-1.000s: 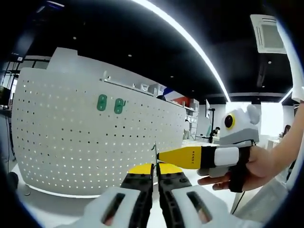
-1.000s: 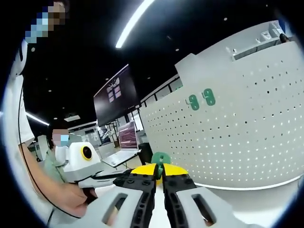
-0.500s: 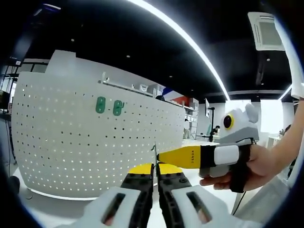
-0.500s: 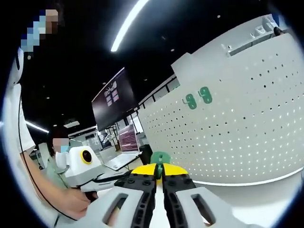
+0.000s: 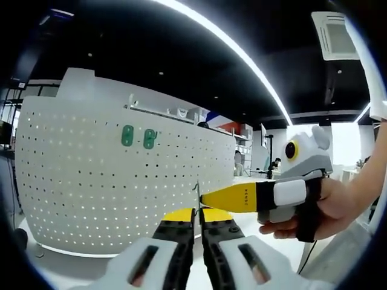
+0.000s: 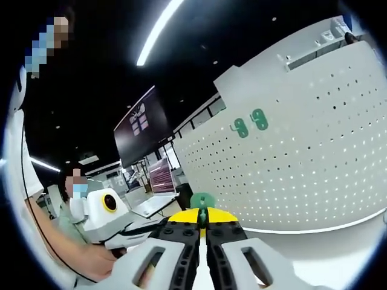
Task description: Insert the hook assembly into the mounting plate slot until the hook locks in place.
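In the left gripper view my left gripper (image 5: 197,215) is shut on a thin metal hook piece (image 5: 197,194) that stands up between its yellow tips. My right gripper (image 5: 207,199) comes in from the right in a person's hand (image 5: 329,208), and its yellow tip meets that piece. In the right gripper view my right gripper (image 6: 203,217) is shut on a small green plate (image 6: 202,201). The left gripper's white body (image 6: 104,210) sits at lower left. A white curved pegboard (image 5: 91,181) carries two green hook plates (image 5: 138,136), seen also as green hook plates (image 6: 250,122).
The pegboard (image 6: 314,157) stands on a white tabletop (image 6: 326,254). A dark wall screen (image 6: 138,124) and desks with monitors lie behind. A seated person (image 6: 74,199) is at left. A long ceiling light (image 5: 242,54) runs overhead.
Both views drifted slightly. The right gripper's body has risen a little in the left gripper view. Both grips are unchanged.
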